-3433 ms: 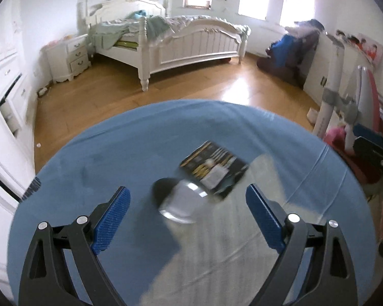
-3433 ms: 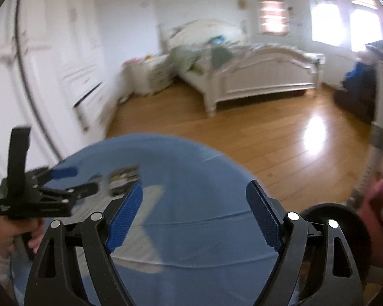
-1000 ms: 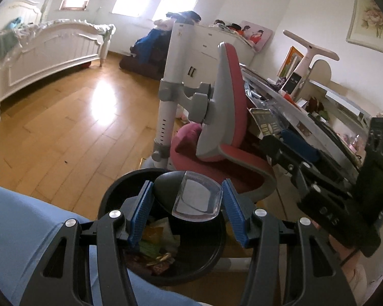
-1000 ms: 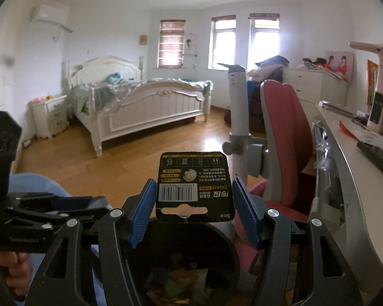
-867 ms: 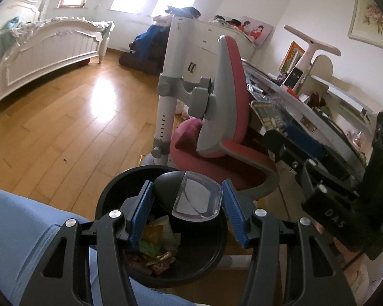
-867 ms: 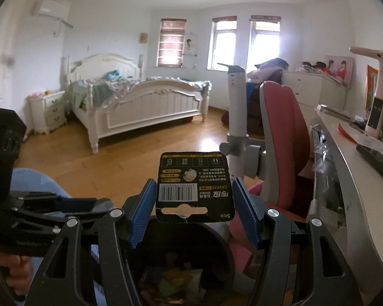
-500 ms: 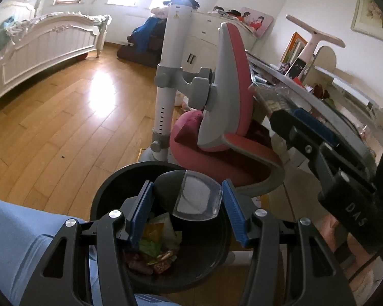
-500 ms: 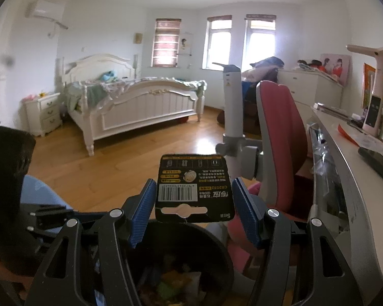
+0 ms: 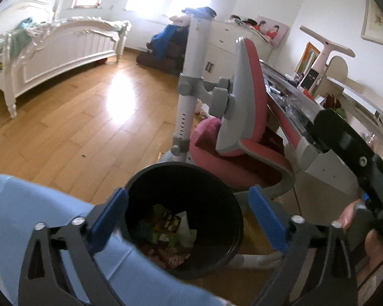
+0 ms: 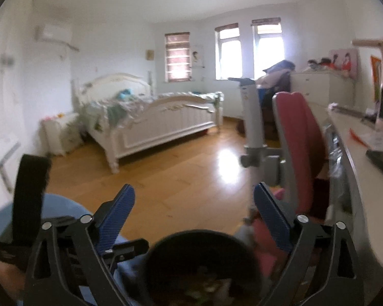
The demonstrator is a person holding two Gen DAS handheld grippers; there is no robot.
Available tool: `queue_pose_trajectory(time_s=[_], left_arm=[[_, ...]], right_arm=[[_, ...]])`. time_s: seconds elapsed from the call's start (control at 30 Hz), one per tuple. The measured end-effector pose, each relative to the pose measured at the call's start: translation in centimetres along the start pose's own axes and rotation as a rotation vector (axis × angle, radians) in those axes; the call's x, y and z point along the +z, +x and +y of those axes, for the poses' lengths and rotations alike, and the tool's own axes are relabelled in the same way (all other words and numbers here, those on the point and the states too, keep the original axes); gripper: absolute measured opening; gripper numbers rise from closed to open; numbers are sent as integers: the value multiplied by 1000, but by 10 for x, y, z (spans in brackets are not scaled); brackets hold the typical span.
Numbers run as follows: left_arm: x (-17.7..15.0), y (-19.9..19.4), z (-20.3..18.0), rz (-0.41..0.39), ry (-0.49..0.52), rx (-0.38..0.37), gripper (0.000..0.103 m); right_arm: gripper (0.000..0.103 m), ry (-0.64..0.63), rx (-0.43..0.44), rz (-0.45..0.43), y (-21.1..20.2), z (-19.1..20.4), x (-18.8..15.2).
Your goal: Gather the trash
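Both grippers empty over the bin

Two grippers hang spread wide above the black bin (image 9: 183, 211), nothing between the fingers of either. Left gripper (image 9: 187, 219) is released, its blue pads either side of the bin mouth. Right gripper (image 10: 194, 214) is released too, bin (image 10: 201, 265) low in its view under the fingers.

Trash (image 9: 168, 232) sits at the bottom of the bin: mixed wrappers, something white, some reddish bits near the front wall. Judging from that, the drop step looks done or nearly so.

Doing this step well: hold both sets of fingers apart and lift straight up off the bin so a finger does not clip the rim and tip it. Check that nothing has stuck to a pad before turning away. The bin stands just beside the blue cloth (image 9: 38, 216) and near the pink chair (image 9: 245, 117), so swing back over the cloth, not toward the chair.

Hard to make out:
- Left side of the right view: a black gripper body and part of a hand, blurred.
- Bin contents in the right view are smeared by motion blur; no single item can be named.
- Near wall of the bin hides behind the blue cloth in the left view.
- Right edge of the left view: the right hand (image 9: 365, 229) on its handle, cut off by the lens rim.
- Whether more trash remains elsewhere cannot be told.
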State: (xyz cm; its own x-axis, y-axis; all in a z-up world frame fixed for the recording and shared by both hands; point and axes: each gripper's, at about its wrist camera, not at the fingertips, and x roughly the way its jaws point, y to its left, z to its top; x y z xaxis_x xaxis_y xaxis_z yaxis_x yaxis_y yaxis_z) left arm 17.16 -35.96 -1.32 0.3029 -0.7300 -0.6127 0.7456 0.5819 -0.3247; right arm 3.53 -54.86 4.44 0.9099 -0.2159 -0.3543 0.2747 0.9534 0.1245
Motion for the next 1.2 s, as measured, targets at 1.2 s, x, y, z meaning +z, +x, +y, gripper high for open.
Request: queue_pose_trajectory(time_s=[1.2], left_arm=[[-189,-325,138,-398,-379,857,98]], right_arm=[[98,-137,815,-12,-166,328,-5]])
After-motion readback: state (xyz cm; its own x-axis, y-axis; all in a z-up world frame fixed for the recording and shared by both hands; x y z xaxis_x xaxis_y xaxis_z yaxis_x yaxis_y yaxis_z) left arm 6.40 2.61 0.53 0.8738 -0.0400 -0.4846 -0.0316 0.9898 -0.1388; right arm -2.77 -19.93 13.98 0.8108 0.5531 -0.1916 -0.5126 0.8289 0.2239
